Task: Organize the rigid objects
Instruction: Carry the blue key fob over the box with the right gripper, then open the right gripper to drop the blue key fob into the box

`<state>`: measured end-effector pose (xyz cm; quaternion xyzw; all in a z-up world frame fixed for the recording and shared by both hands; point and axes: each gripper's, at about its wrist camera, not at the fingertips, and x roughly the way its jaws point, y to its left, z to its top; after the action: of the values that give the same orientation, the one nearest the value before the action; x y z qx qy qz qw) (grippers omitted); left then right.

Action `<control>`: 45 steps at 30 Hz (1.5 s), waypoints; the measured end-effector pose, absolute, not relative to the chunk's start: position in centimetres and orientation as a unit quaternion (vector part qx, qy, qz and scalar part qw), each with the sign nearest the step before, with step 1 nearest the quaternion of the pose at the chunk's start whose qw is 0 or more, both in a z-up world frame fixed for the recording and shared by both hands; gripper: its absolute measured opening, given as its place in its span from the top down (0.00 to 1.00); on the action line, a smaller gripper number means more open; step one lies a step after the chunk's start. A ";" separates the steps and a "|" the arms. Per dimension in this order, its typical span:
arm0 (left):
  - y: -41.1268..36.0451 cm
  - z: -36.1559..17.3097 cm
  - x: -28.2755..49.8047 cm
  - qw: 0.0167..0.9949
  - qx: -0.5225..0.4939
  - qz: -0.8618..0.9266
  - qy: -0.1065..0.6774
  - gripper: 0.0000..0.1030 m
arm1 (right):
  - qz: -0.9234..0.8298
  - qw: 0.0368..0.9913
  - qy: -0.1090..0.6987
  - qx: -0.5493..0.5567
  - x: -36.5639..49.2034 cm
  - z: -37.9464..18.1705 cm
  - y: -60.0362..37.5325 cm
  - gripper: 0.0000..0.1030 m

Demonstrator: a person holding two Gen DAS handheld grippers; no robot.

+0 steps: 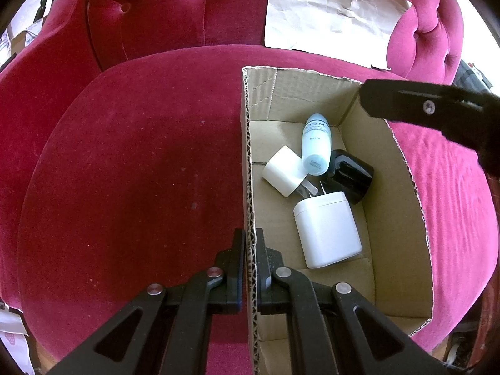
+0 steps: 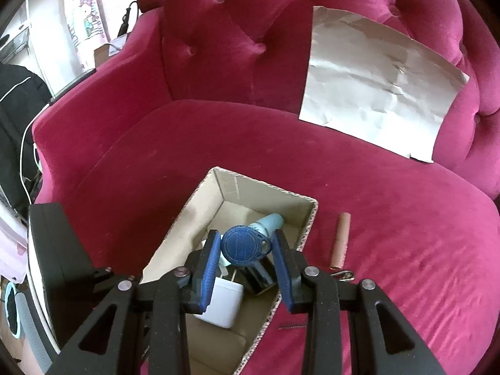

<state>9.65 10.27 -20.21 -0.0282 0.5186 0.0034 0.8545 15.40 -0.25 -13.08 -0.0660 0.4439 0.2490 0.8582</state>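
surface: red velvet armchair (image 1: 131, 162), tufted back; crumpled sheet of paper (image 2: 375, 93) leans against the backrest.
box: open cardboard box (image 1: 397, 206) on the seat cushion, top flaps gone.
in box: white tub (image 1: 326, 229), white cube-shaped plug (image 1: 282, 170), pale blue bottle (image 1: 315, 145) lying on its side, black jar (image 1: 350, 176). All bunched together and touching at the far half of the floor.
left gripper: left gripper (image 1: 249, 259) clenched on the box's left wall, one finger outside, one inside. Pitched steeply down. Looks like it's steadying the box.
right gripper: right gripper (image 2: 247, 251) grasping a blue key fob (image 2: 245, 245), round disc with a small loop end, pinched edge to edge between the blue pads (image 2: 209, 265). Fob hangs over the box opening, above the bottle and tub.
pose: right gripper angled down into the box from the near end; its finger shows at the box's far right corner in the left view.
handling: fob looks like hard plastic, light, thin, stiff. An edge pinch on a round disc can pivot or squirt out; flat faces would grip safer. Won't break if dropped.
still out: brown tube (image 2: 340, 239) and a metal clip (image 2: 343, 275) on the cushion just right of the box, near the tube's lower end.
progress: my read, most items are in; fob is at the drop step, tube and clip remain.
next: lower a bit, release over a bare patch of the box floor.
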 end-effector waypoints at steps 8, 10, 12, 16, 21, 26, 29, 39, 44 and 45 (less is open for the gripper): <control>10.3 -20.2 9.6 0.855 -0.028 0.003 0.519 0.95 | 0.263 0.851 0.449 -0.075 15.1 -13.6 0.8 0.66; 10.3 -20.2 9.6 0.855 -0.029 0.003 0.518 0.95 | 0.264 0.851 0.448 -0.076 15.1 -13.6 0.9 0.66; 10.3 -20.2 9.6 0.855 -0.028 0.003 0.519 0.95 | 0.263 0.851 0.448 -0.076 15.1 -13.6 0.8 0.66; 10.3 -20.2 9.7 0.854 -0.028 0.003 0.519 0.95 | 0.263 0.850 0.450 -0.078 15.2 -13.6 0.8 0.65; 10.2 -20.2 9.7 0.855 -0.028 0.003 0.519 0.95 | 0.263 0.850 0.449 -0.080 15.2 -13.6 0.8 0.65; 10.3 -20.2 9.6 0.855 -0.029 0.003 0.519 0.95 | 0.256 0.852 0.450 -0.079 15.4 -13.7 0.7 0.49; 10.2 -20.3 9.6 0.855 -0.028 0.003 0.519 0.95 | 0.246 0.855 0.450 -0.080 15.6 -13.6 0.4 0.41; 10.5 -20.2 9.6 0.854 -0.033 0.002 0.519 0.95 | 0.215 0.863 0.448 -0.096 16.2 -13.9 -0.6 0.07; 10.4 -20.2 9.6 0.854 -0.032 0.003 0.519 0.95 | 0.209 0.865 0.446 -0.098 16.3 -13.8 -0.9 0.01; 10.4 -20.2 9.6 0.854 -0.031 0.003 0.519 0.95 | 0.208 0.865 0.446 -0.098 16.3 -13.8 -1.0 0.01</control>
<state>9.65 10.42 -20.23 -0.0311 0.5194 0.0030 0.8540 16.28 -0.97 -13.80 -0.0982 0.4455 0.2082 0.8652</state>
